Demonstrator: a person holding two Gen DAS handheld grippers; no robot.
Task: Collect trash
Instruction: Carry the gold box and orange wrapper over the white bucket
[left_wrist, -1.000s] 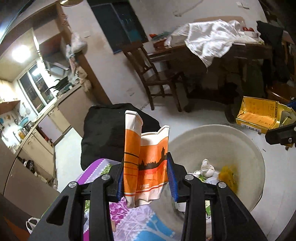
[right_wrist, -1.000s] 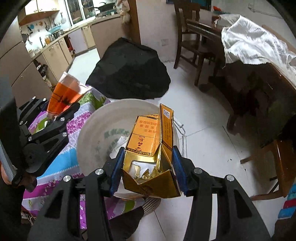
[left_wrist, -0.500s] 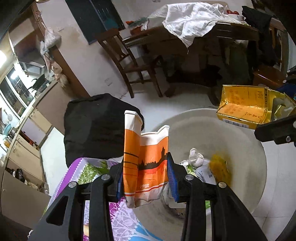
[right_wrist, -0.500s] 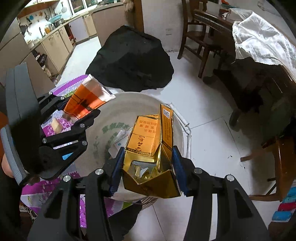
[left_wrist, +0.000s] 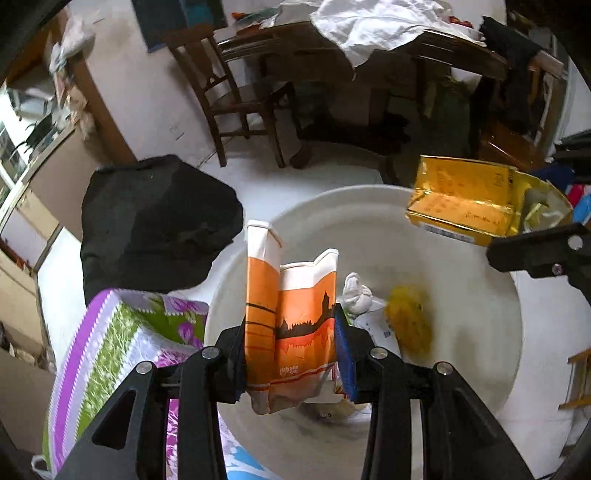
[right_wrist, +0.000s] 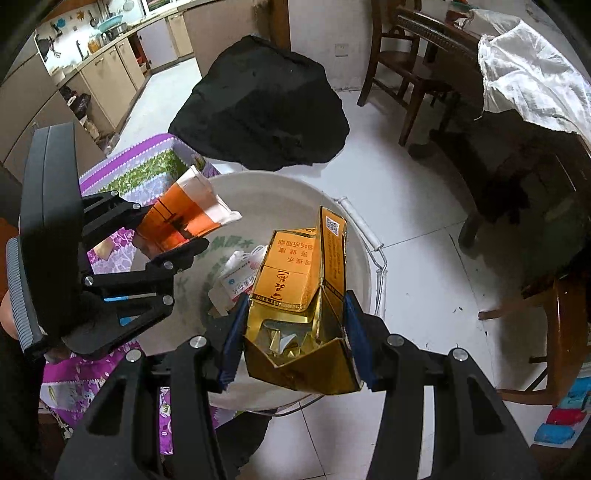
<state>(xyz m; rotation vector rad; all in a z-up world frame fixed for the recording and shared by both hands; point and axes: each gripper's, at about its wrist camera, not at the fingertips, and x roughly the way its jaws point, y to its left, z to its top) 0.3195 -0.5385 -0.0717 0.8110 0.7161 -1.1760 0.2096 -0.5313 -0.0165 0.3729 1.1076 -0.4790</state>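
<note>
My left gripper (left_wrist: 291, 350) is shut on a crushed orange and white paper carton (left_wrist: 291, 314), which hangs over the left part of a wide white bucket (left_wrist: 461, 369). The same orange carton (right_wrist: 184, 221) and the left gripper (right_wrist: 162, 243) show at the left of the right wrist view. My right gripper (right_wrist: 295, 339) is shut on an open gold cigarette carton (right_wrist: 306, 295) above the white bucket (right_wrist: 295, 195); that gold carton (left_wrist: 472, 203) hangs at the bucket's far right rim. Crumpled tissue (left_wrist: 354, 295), a yellow scrap (left_wrist: 406, 321) and a small box (right_wrist: 240, 277) lie inside.
A flowered purple and green cloth (left_wrist: 122, 339) covers a surface left of the bucket. A black bag (left_wrist: 155, 221) lies on the white tiled floor behind it. A wooden chair (left_wrist: 236, 96) and a dark table with white cloth (left_wrist: 388, 22) stand farther back. Kitchen cabinets (right_wrist: 103, 74) line the left.
Both grippers have tilted down and come lower over the bucket, each keeping its carton. The orange carton now hangs over the bucket's inside instead of its left edge.
</note>
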